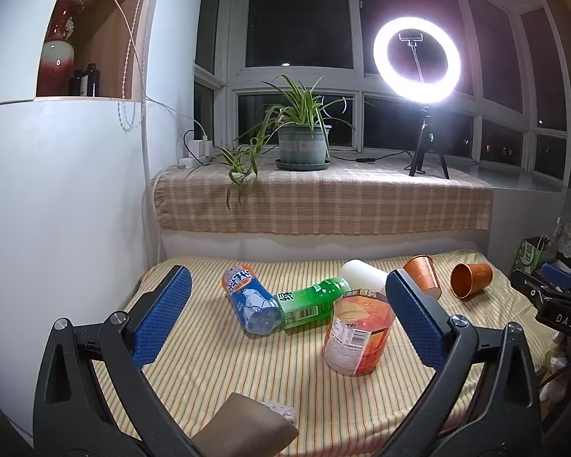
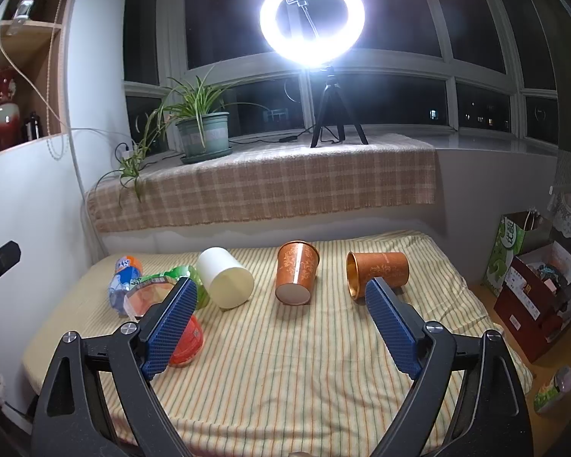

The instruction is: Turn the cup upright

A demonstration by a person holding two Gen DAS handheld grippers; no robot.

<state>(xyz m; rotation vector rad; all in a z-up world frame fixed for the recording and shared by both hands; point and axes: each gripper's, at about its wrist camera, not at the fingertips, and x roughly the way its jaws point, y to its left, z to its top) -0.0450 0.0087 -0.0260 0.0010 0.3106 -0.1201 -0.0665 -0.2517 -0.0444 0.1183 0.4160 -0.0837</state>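
Both hand-held grippers, left (image 1: 287,297) and right (image 2: 279,301), hover released above the striped desk (image 2: 285,361); two copper cups (image 2: 377,272) lie tipped.

You face a table (image 2: 285,381) covered by a yellow striped cloth (image 2: 323,342). Directly on it, from nine o'clock toward three: a blue-and-orange bottle (image 2: 123,280) lying down, a green bottle (image 1: 310,301) lying touching it, an orange-labelled clear jar (image 1: 358,333), a white cup (image 2: 224,278) on its side, a copper cup (image 2: 296,272) tipped base-forward, and a second copper cup (image 2: 378,270) lying sideways at two o'clock.
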